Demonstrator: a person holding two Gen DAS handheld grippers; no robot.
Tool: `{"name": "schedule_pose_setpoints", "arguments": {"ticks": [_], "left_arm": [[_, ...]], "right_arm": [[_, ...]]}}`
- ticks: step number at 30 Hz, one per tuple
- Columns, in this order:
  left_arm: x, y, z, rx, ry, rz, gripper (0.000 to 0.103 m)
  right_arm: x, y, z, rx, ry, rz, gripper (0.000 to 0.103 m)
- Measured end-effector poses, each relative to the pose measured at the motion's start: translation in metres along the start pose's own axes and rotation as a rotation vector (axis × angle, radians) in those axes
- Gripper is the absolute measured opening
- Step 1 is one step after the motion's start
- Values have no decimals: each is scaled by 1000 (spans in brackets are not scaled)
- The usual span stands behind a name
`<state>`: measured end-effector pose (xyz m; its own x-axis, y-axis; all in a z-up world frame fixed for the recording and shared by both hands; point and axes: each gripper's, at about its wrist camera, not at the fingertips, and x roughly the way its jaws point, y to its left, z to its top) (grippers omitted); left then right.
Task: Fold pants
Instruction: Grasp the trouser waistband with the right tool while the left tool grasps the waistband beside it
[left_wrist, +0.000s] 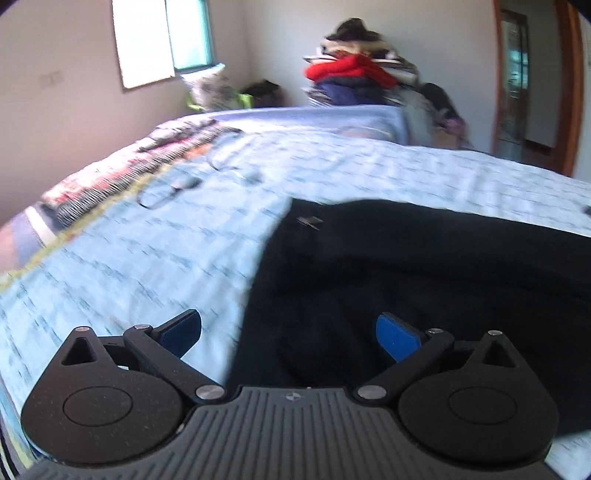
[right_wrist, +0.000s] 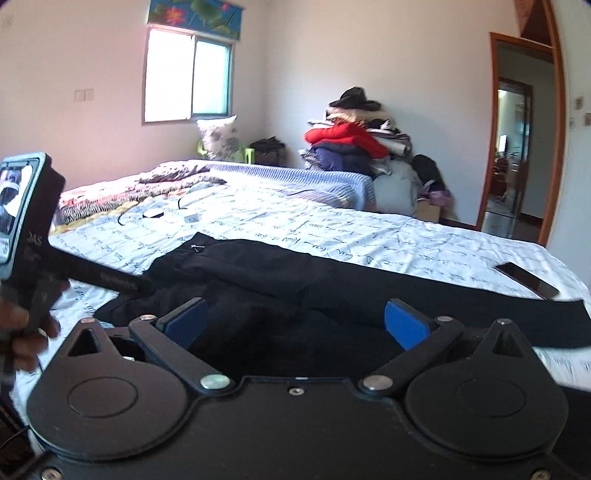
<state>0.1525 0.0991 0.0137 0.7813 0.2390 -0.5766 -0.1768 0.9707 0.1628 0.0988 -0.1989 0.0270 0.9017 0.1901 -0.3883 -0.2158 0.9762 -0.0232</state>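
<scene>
Black pants (right_wrist: 295, 280) lie spread on a bed with a light blue printed sheet (right_wrist: 369, 232), one leg reaching right. In the left wrist view the pants (left_wrist: 424, 266) fill the lower right, their left edge running under my left gripper (left_wrist: 290, 334), which is open and empty just above the cloth. My right gripper (right_wrist: 295, 325) is open and empty over the near part of the pants. The left gripper's body, held in a hand, shows at the left of the right wrist view (right_wrist: 33, 236). The left wrist view is motion-blurred.
A dark phone (right_wrist: 526, 280) lies on the sheet at the right. Cables and small items (right_wrist: 162, 212) lie further back on the bed beside a patterned blanket (right_wrist: 110, 199). A pile of clothes (right_wrist: 354, 144) stands past the bed; a doorway (right_wrist: 517, 147) is at the right.
</scene>
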Motion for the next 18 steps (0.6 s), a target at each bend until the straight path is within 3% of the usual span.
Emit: {"name": "schedule_pose_setpoints", "arguments": {"ticks": [3, 5, 8, 12, 18], "left_arm": [[32, 10, 17, 59, -14, 79, 101], [48, 13, 32, 123, -42, 73, 101], [75, 14, 61, 222, -57, -30, 102], [124, 13, 90, 354, -80, -210, 101], [196, 17, 111, 422, -23, -417, 100]], "right_arm": [[42, -9, 16, -73, 25, 11, 103], [73, -16, 28, -131, 50, 22, 103], [127, -37, 48, -147, 131, 117, 103], [193, -62, 63, -128, 238, 311, 103], [260, -67, 75, -256, 296, 401, 103]]}}
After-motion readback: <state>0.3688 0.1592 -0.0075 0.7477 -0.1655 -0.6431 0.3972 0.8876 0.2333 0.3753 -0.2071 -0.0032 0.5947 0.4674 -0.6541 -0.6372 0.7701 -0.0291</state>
